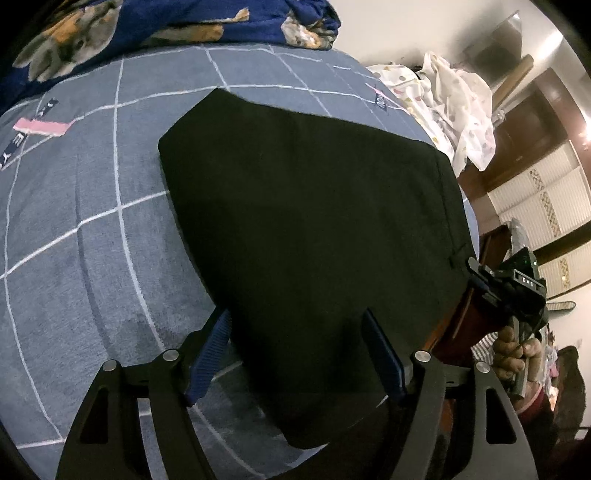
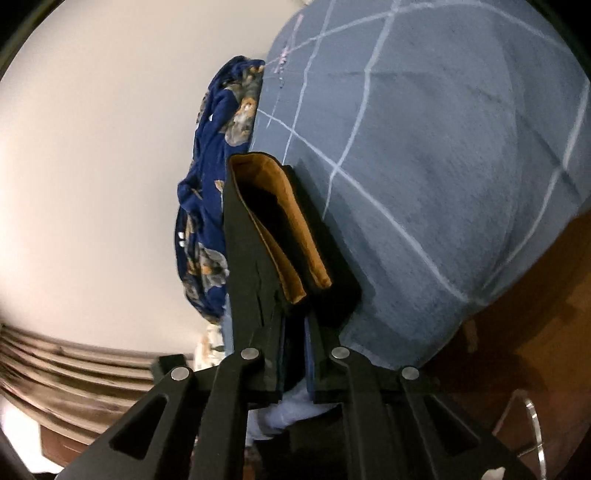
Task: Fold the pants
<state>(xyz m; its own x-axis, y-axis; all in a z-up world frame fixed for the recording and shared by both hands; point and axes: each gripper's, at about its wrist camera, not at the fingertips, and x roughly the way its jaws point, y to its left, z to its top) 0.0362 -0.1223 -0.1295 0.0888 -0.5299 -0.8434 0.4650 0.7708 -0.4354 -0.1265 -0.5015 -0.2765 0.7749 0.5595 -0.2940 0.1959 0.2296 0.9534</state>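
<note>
The black pants (image 1: 306,221) lie folded flat on the blue checked bed (image 1: 85,229). My left gripper (image 1: 295,354) is open, its blue-padded fingers (image 1: 210,350) straddling the near end of the pants just above the cloth. My right gripper (image 1: 506,284) shows at the pants' right edge. In the right wrist view the right gripper (image 2: 295,325) is shut on the edge of the pants (image 2: 255,266), lifting the layers so a tan lining (image 2: 284,221) shows inside the fold.
A dark blue floral blanket (image 1: 147,22) is bunched at the far side of the bed, also in the right wrist view (image 2: 207,206). White printed cloth (image 1: 450,107) lies heaped at the bed's right. Wooden floor (image 2: 535,295) lies beyond the bed edge.
</note>
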